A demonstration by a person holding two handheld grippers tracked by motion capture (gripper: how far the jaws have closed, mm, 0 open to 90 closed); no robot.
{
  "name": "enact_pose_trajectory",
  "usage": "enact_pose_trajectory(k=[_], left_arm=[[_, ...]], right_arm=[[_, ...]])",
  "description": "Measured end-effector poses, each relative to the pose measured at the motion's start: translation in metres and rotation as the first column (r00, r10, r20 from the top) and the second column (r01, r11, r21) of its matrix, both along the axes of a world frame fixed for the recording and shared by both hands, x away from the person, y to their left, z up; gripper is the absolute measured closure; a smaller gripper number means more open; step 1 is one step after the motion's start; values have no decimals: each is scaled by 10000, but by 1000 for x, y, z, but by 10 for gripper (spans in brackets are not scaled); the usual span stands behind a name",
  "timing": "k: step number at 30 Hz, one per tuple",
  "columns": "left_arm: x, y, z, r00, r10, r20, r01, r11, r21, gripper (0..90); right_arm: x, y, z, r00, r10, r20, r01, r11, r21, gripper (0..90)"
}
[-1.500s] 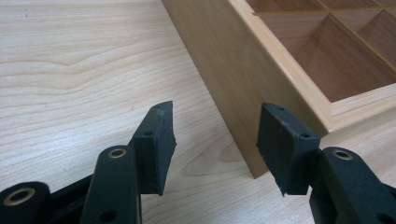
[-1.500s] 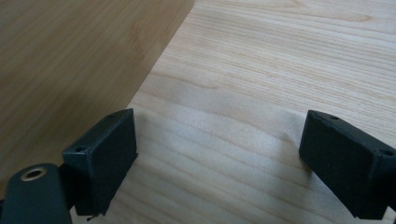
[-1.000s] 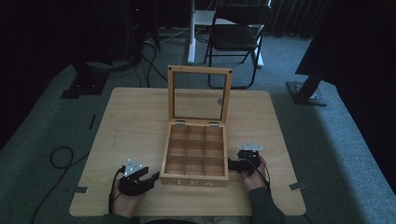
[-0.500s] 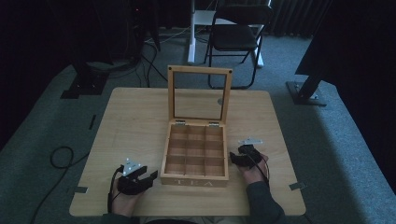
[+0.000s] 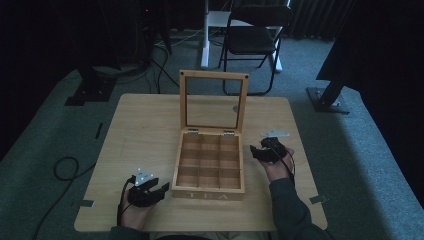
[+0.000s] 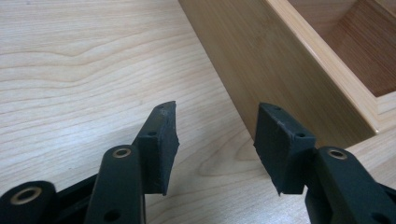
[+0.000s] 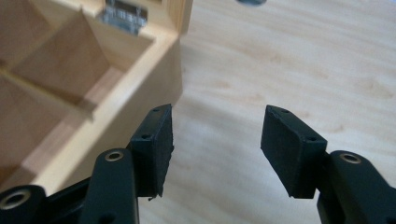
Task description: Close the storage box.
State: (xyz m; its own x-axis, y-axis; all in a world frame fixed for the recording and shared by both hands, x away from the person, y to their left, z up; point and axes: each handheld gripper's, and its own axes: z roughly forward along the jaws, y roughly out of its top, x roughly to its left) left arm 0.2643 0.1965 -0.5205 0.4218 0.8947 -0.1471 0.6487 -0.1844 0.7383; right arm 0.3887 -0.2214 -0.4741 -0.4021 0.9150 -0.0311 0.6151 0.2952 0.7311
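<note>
A wooden tea box point(image 5: 210, 167) with empty compartments sits mid-table, its glass-paned lid point(image 5: 213, 101) standing upright. My left gripper point(image 5: 150, 192) rests open on the table at the box's front left corner; its own view shows the box's side wall point(image 6: 275, 70) just right of the jaws point(image 6: 215, 140). My right gripper point(image 5: 261, 151) is open beside the box's right side, near the back; its own view has the box's rear corner and a metal hinge point(image 7: 122, 15) at the left, with nothing between the jaws point(image 7: 217, 144).
The wooden table point(image 5: 145, 135) has bare surface left and right of the box. A folding chair point(image 5: 252, 40) and a white post stand behind the table. Cables point(image 5: 67, 167) lie on the floor at the left. A dark stand base point(image 5: 327, 100) is at the right.
My right gripper has moved away from me along the box's right side, from near the front corner to beside the back part. The left gripper stayed put.
</note>
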Motion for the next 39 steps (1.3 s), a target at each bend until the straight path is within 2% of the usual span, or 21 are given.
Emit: enact_pose_trajectory(k=[1, 2, 3, 7, 9, 17, 21, 26, 29, 31, 34, 36, 39], left_arm=[[0, 0, 0, 10000, 0, 0, 0, 10000, 0, 501], [0, -3, -1, 10000, -78, -57, 78, 10000, -33, 508], [0, -3, -1, 9999, -141, -69, 141, 9999, -47, 510], [0, -9, -2, 9993, -350, -111, 350, 9994, -11, 513], [0, -11, -3, 9994, -311, -144, 313, 9995, 90, 538], [-1, -13, -2, 9993, -322, -178, 322, 9995, -3, 606], [-1, -13, -2, 9991, -337, -238, 336, 9994, -58, 618], [-2, -13, -2, 9990, -367, -262, 366, 9993, -52, 651], [-2, -14, -1, 9988, -369, -332, 366, 9993, -119, 671], [-2, -14, -1, 9987, -374, -341, 370, 9992, -133, 674], [-2, -14, -1, 9985, -418, -341, 412, 9990, -178, 685], [-2, -14, 0, 9987, -408, -313, 400, 9989, -247, 688], [-2, -14, 1, 9985, -438, -316, 429, 9987, -273, 697]], right_arm=[[0, 0, 0, 10000, 0, 0, 0, 10000, 0, 432], [8, 0, 9, 9999, 1, 100, -2, 10000, 98, 442], [11, 0, 11, 9999, 5, 130, -7, 9999, 100, 442], [18, 2, 17, 9996, -26, 284, 28, 9999, -102, 445], [21, 4, 19, 9994, 19, 350, -14, 9999, -145, 451], [36, 13, 29, 9984, 249, 501, -259, 9995, 191, 460], [40, 17, 35, 9971, 420, 636, -427, 9990, 103, 460], [53, 19, 42, 9950, 619, 786, -660, 9965, 506, 457], [66, 19, 48, 9935, 772, 837, -844, 9927, 859, 415], [66, 19, 48, 9935, 772, 837, -844, 9927, 859, 415], [81, 24, 50, 9908, 1104, 781, -1196, 9849, 1250, 405], [86, 27, 50, 9892, 1235, 793, -1328, 9832, 1254, 405], [92, 31, 49, 9859, 1429, 877, -1556, 9745, 1616, 407]])
